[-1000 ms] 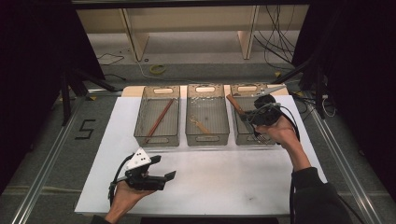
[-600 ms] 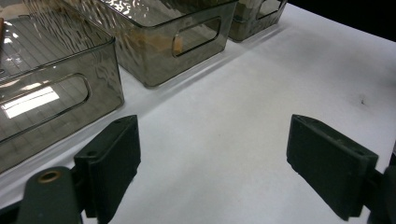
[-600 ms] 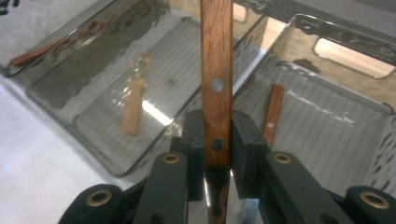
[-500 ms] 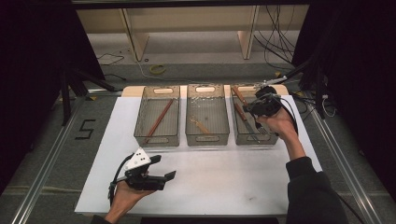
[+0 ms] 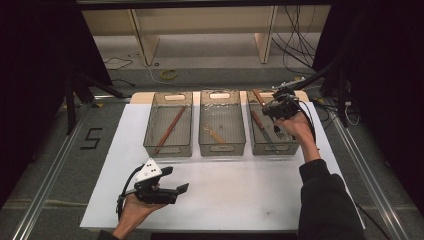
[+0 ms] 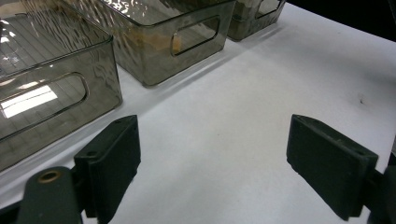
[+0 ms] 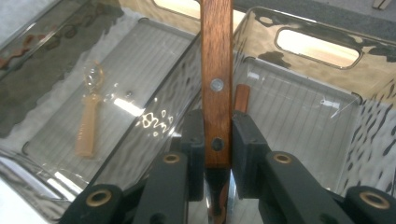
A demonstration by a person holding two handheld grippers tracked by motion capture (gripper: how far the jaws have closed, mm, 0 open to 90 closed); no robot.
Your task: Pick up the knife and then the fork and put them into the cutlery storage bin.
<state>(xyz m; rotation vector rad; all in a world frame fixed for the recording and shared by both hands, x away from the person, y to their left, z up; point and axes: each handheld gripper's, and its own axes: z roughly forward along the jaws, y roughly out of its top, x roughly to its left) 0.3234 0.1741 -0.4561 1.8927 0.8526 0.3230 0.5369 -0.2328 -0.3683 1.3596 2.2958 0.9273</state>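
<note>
On the white table (image 5: 260, 195), three smoked plastic bins (image 5: 222, 147) line up toward twelve o'clock. Your right gripper (image 7: 218, 140) clamps a wooden-handled utensil (image 7: 217, 70) over the three-o'clock bin (image 5: 290, 146); your left gripper (image 6: 212, 163) rests wide at seven o'clock.

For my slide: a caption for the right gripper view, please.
Right gripper clamps a wooden handle above the bins.

Only readable thing I can spot is a big dark "5" (image 5: 91, 138) marked on the grey floor (image 5: 50, 165), off the left side of the white tabletop (image 5: 240, 200) in the high view. The bins and the gripper views don't carry any lettering I can make out.
</note>
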